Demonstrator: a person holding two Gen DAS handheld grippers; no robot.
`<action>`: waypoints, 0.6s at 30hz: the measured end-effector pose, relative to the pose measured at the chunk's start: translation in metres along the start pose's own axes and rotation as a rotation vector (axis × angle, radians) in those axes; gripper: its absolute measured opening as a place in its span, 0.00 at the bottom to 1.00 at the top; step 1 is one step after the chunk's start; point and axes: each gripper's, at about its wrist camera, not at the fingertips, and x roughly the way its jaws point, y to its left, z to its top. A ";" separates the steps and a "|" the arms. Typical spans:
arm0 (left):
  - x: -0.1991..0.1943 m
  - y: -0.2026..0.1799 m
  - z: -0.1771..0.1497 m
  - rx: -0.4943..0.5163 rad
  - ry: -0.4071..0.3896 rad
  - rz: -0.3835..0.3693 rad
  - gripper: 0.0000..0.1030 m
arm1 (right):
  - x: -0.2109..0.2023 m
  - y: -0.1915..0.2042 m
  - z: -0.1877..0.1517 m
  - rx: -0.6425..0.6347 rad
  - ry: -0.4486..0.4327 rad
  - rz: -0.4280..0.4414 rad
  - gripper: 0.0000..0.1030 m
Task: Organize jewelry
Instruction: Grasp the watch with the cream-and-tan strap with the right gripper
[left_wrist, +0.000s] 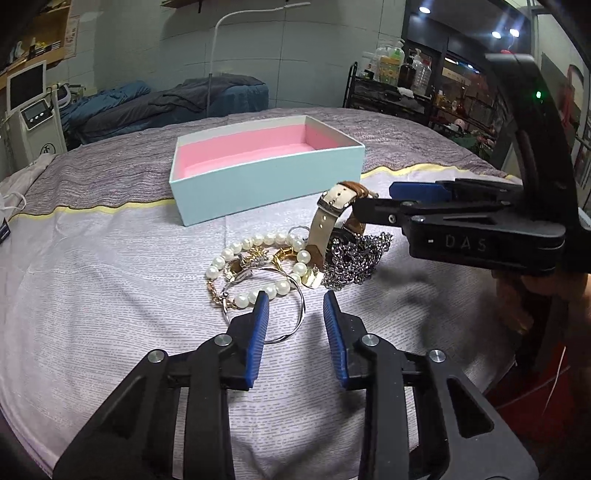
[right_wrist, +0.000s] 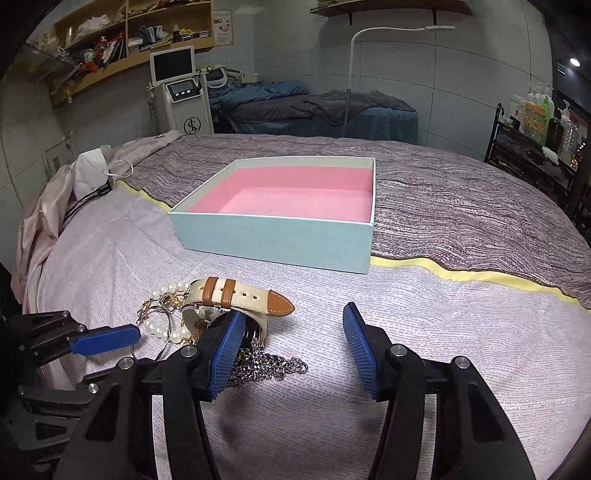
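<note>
The cream-and-tan leather strap watch (right_wrist: 236, 301) stands in the jewelry pile, just beside the wide-open, empty right gripper's (right_wrist: 295, 345) left finger; the left gripper (left_wrist: 295, 314), also open and empty, hovers near the white pearl bracelet (left_wrist: 255, 266).

Bare bedspread (right_wrist: 424, 332) lies open right of the jewelry pile (right_wrist: 207, 325), box (right_wrist: 273, 240) beyond.

The left wrist camera looked forward and down along its own gripper (left_wrist: 295, 306), close above the bed (left_wrist: 110, 258), toward the jewelry pile (left_wrist: 280, 258) and the box (left_wrist: 266, 162) beyond. The right wrist camera sat just as low, further right, facing the same box (right_wrist: 280, 236). Both views shared the pile (right_wrist: 207, 317), the box and each other's gripper.
</note>
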 end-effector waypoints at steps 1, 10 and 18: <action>0.005 -0.001 -0.001 0.010 0.015 0.003 0.26 | 0.001 0.000 0.000 0.002 0.005 0.002 0.49; 0.009 0.000 -0.001 -0.011 -0.010 -0.004 0.04 | 0.017 0.001 0.003 0.017 0.039 0.064 0.15; -0.008 0.018 0.000 -0.105 -0.050 -0.075 0.03 | 0.013 0.004 0.007 0.018 0.026 0.106 0.04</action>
